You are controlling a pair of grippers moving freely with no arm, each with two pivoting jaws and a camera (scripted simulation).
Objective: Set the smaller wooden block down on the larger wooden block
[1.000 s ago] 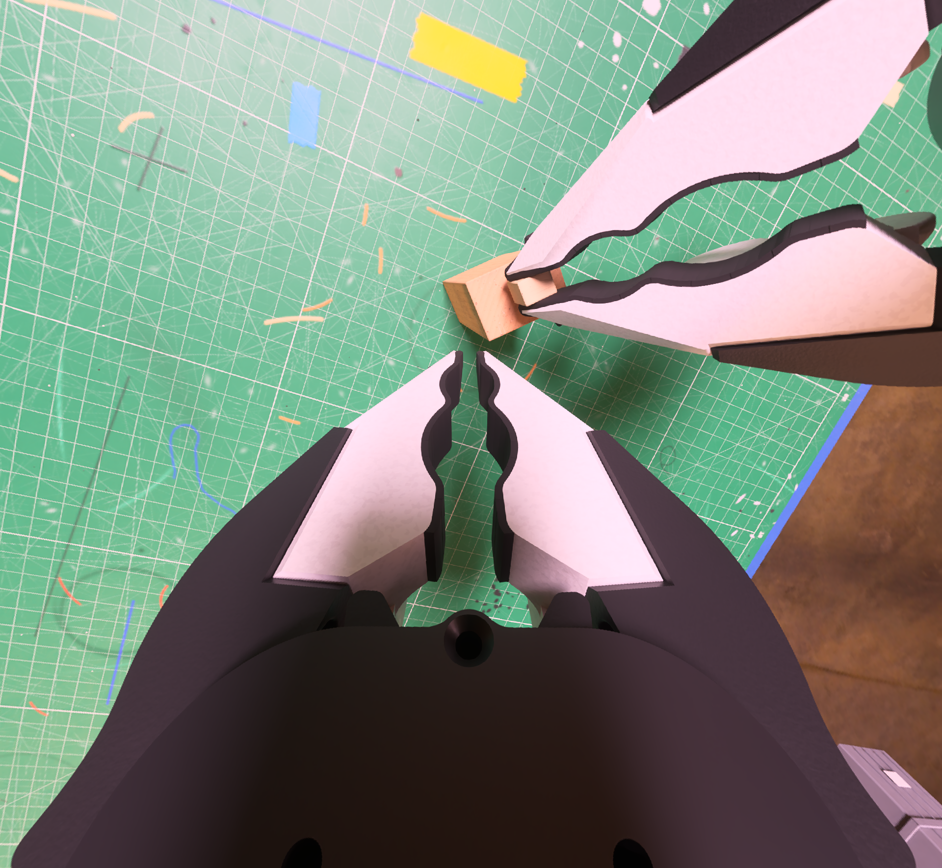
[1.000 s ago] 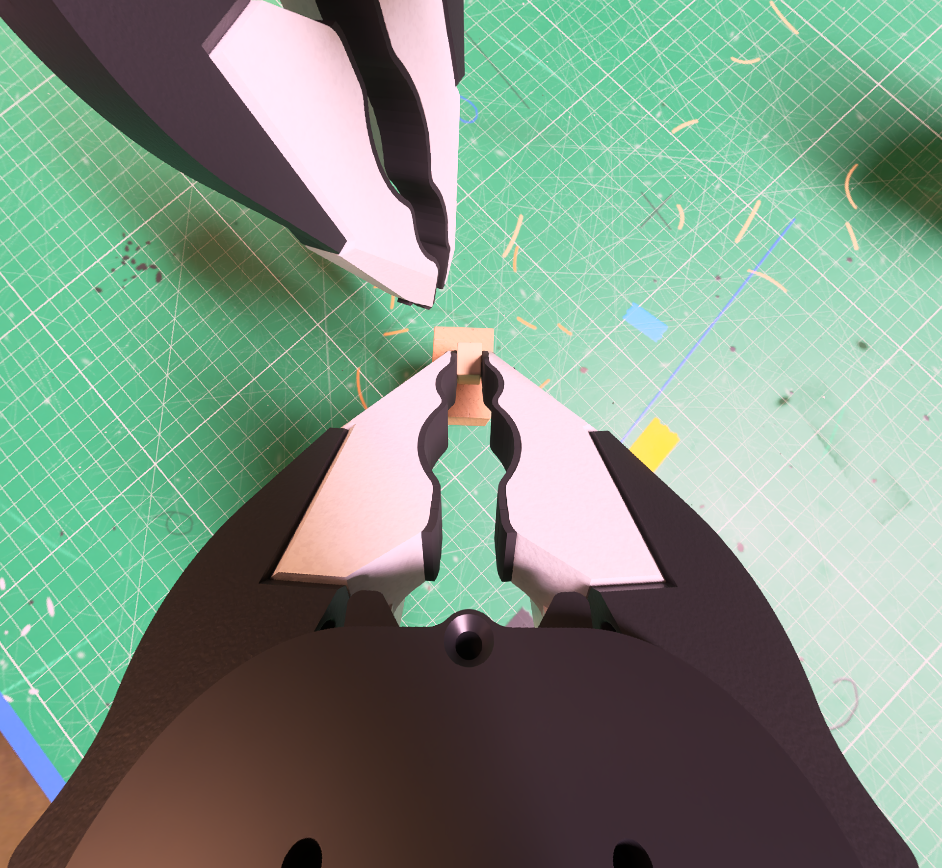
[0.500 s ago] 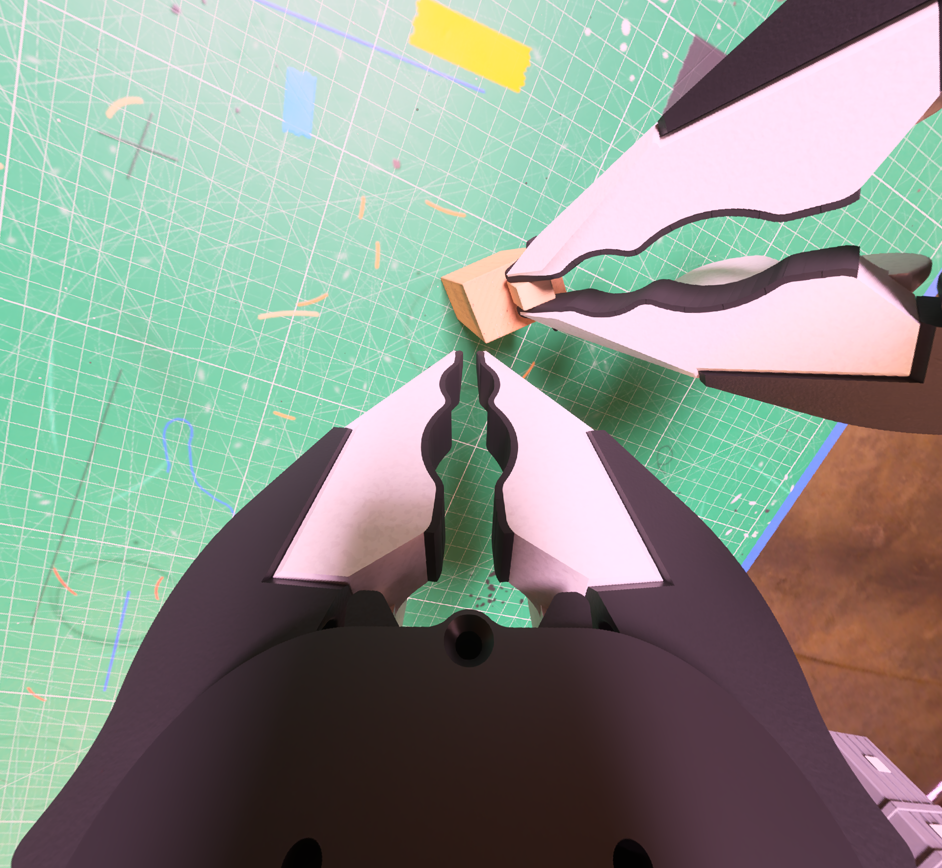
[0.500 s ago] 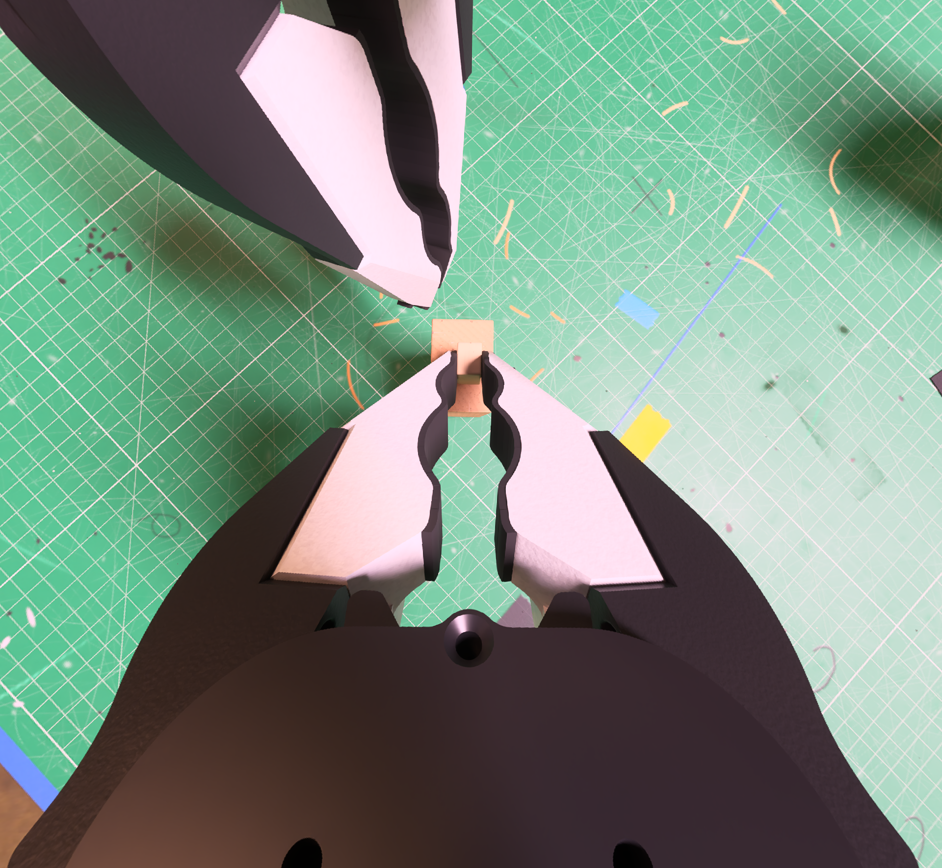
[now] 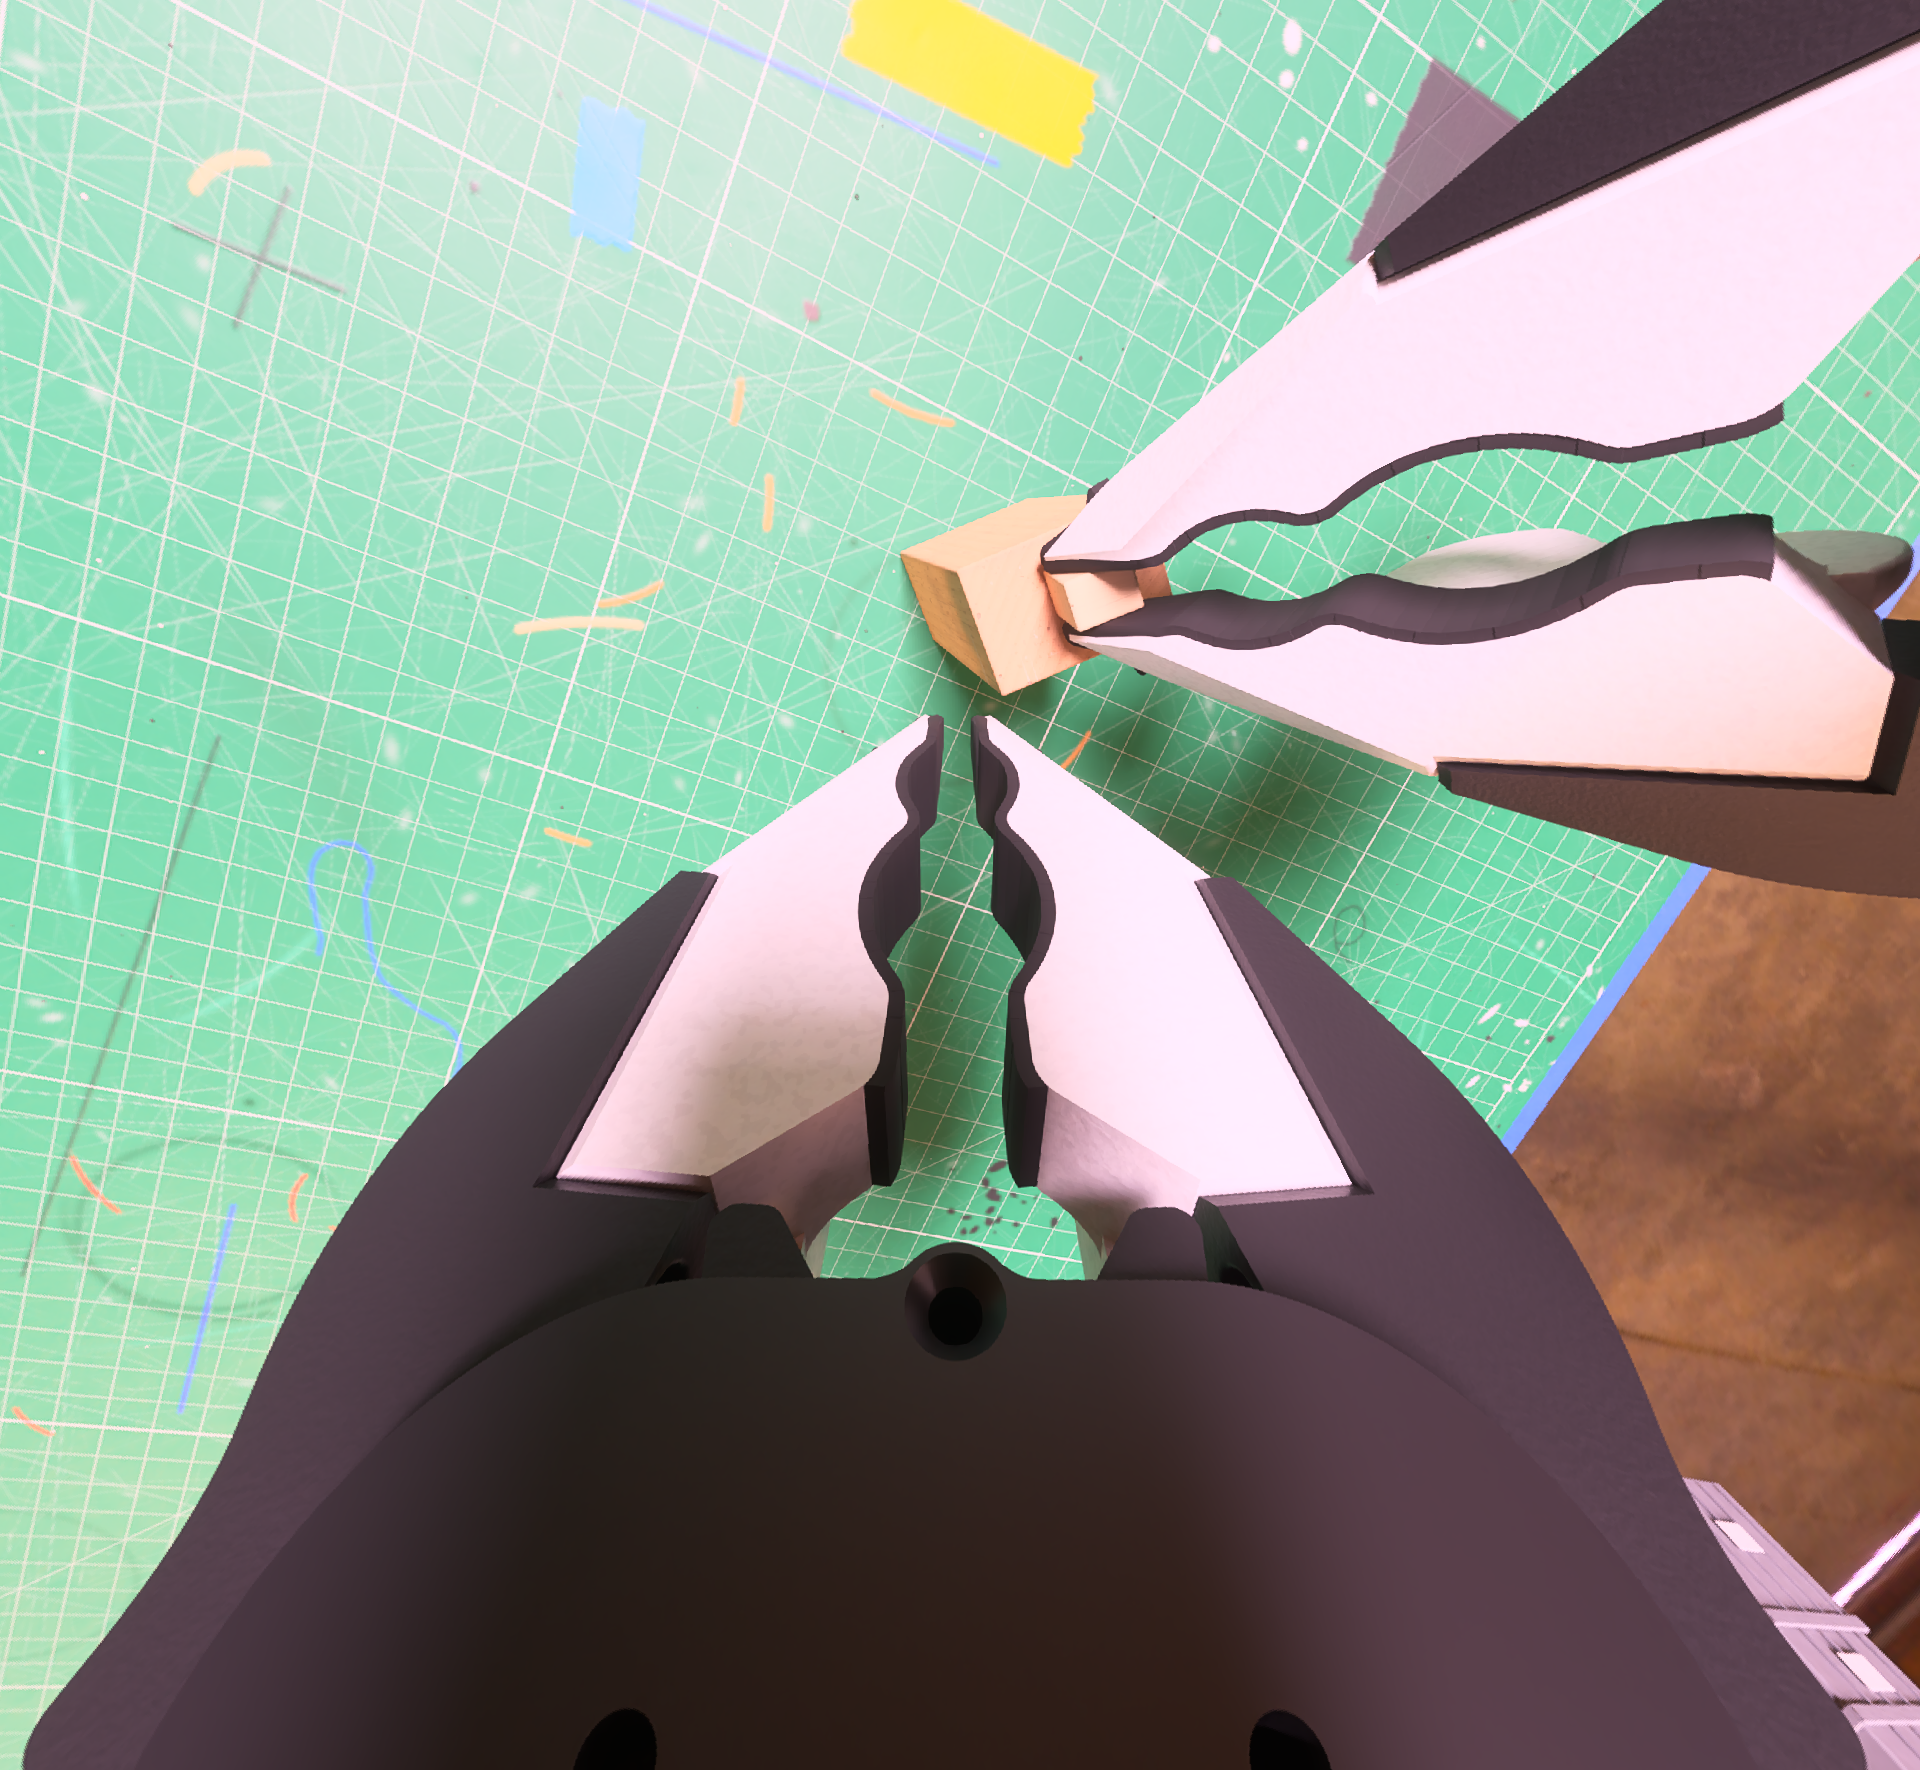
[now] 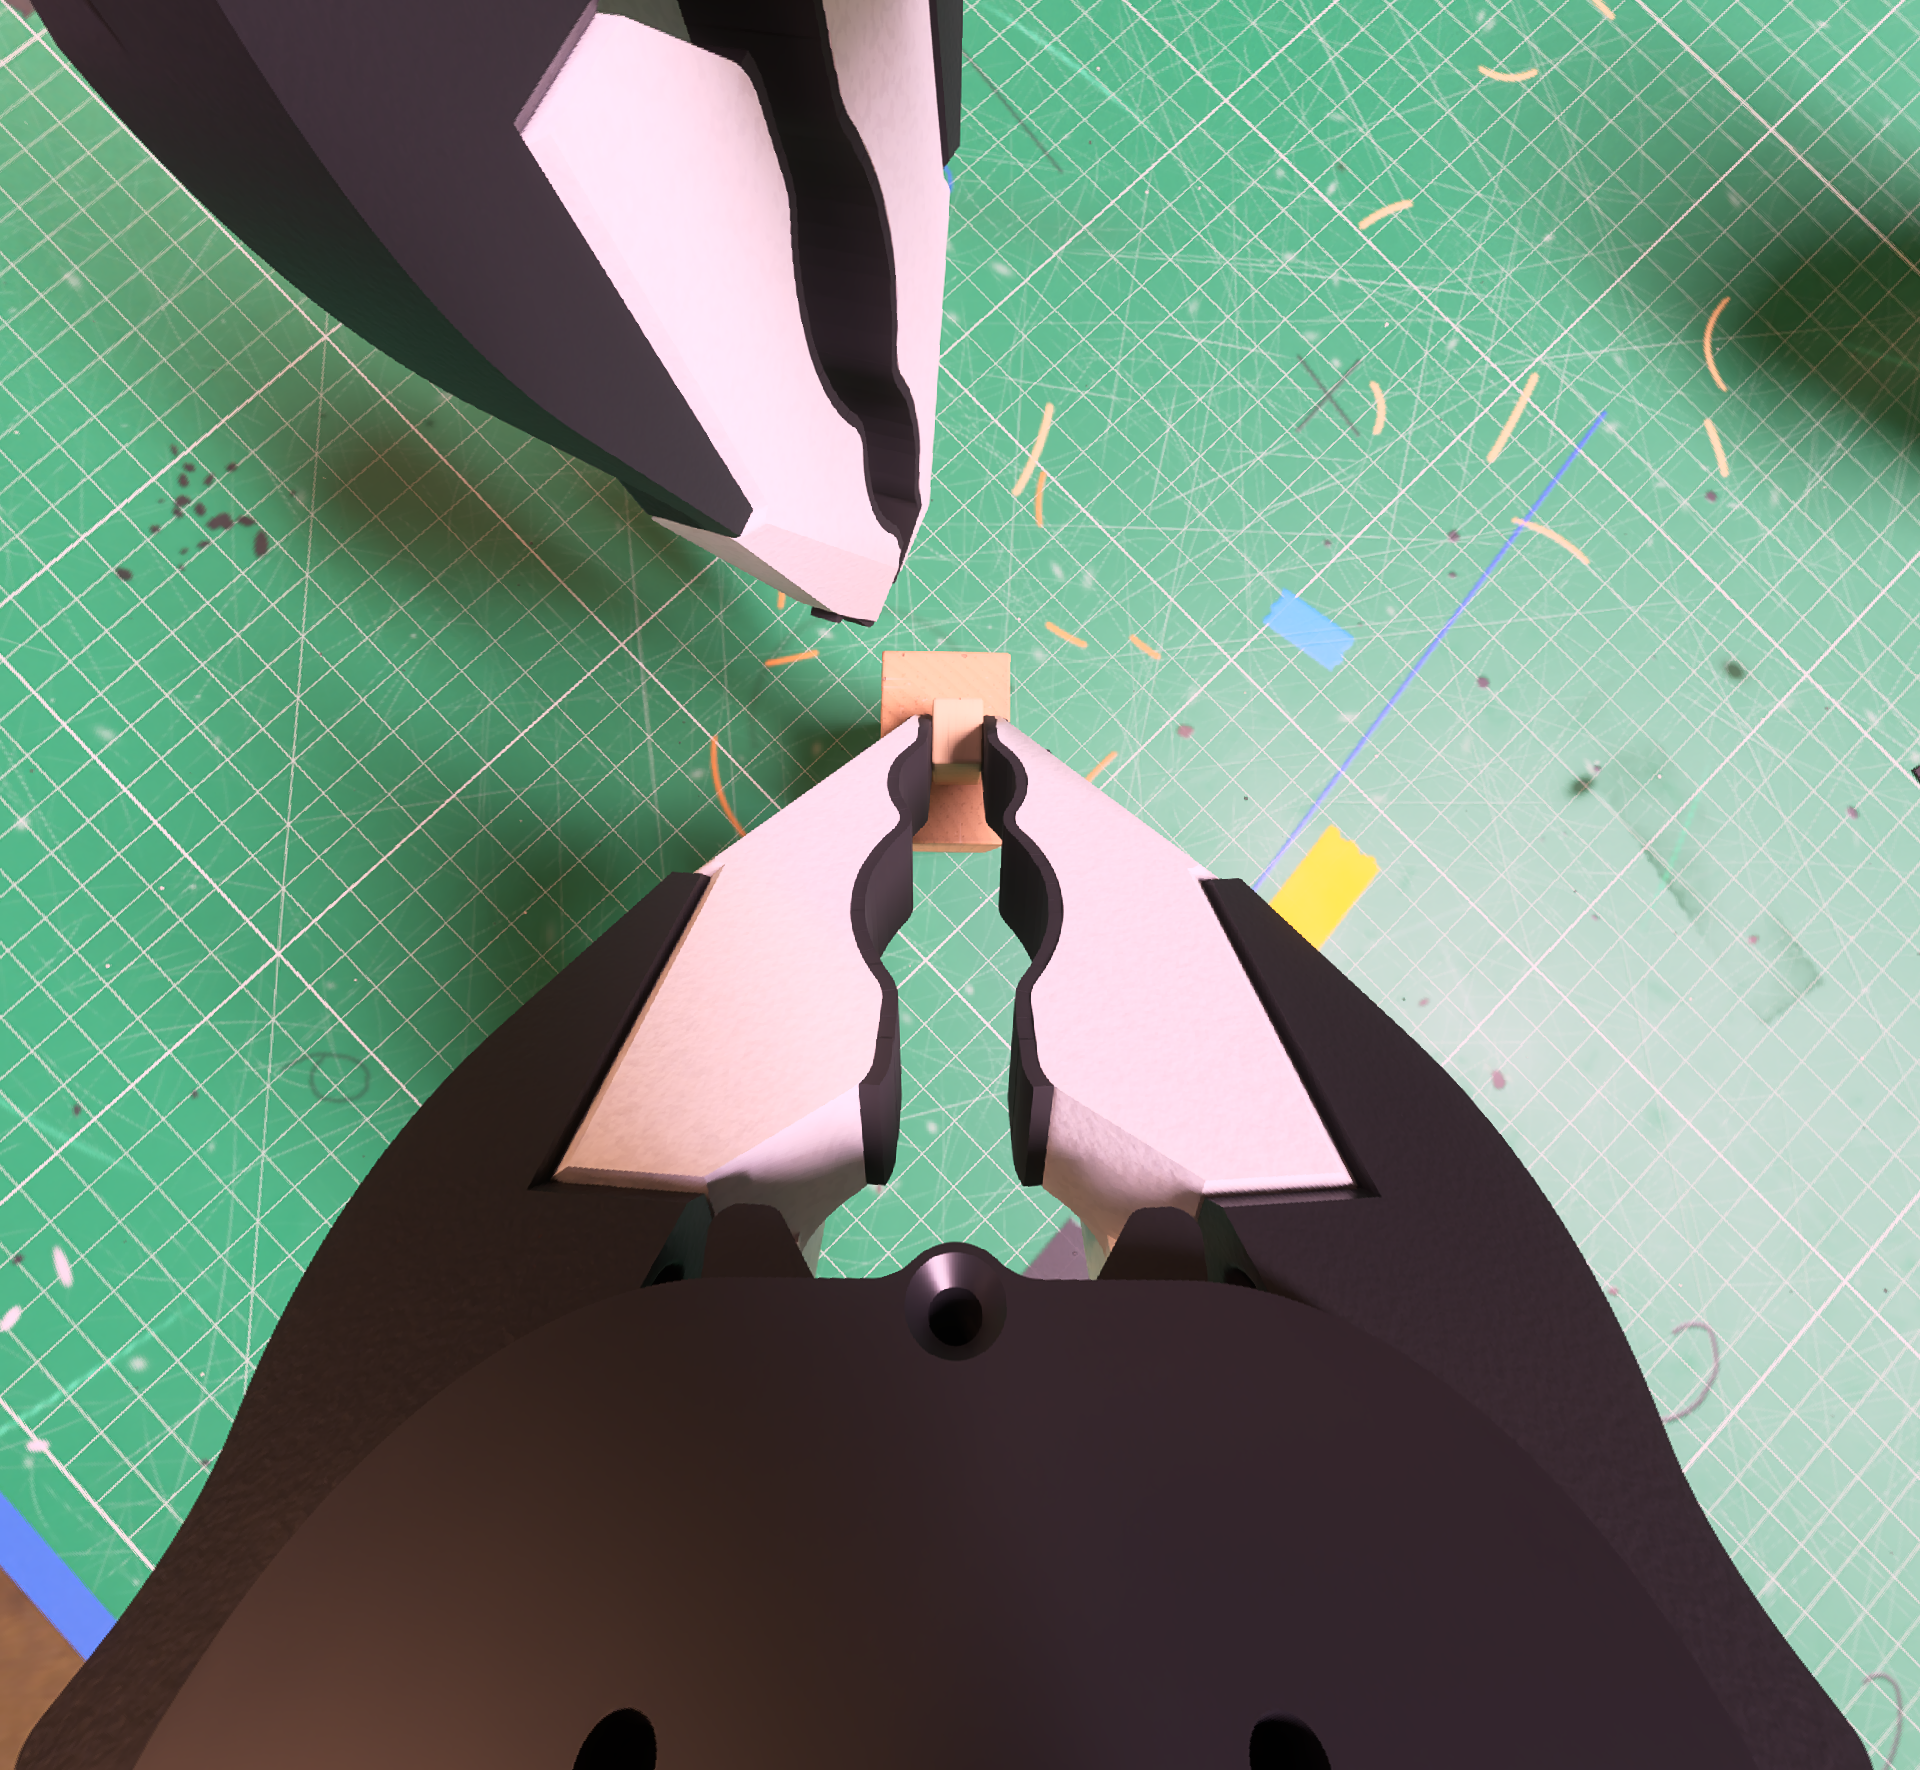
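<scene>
From the left wrist view, the left tongs are hovering over the green cutting mat with their fingertips nearly together and nothing between them. Just beyond their tips, the larger wooden block is sitting on the mat, and the right tongs are reaching in from the right, pinching the smaller wooden block against the top of the larger one. A strip of yellow tape and a strip of blue tape are lying farther off on the mat, and the brown table is showing past the mat's blue edge.

From the right wrist view, the right tongs are gripping the smaller wooden block at their tips, with the larger wooden block directly beneath it; whether the two blocks are touching cannot be told. The left tongs are hanging close above and to the left, clear of both blocks.
</scene>
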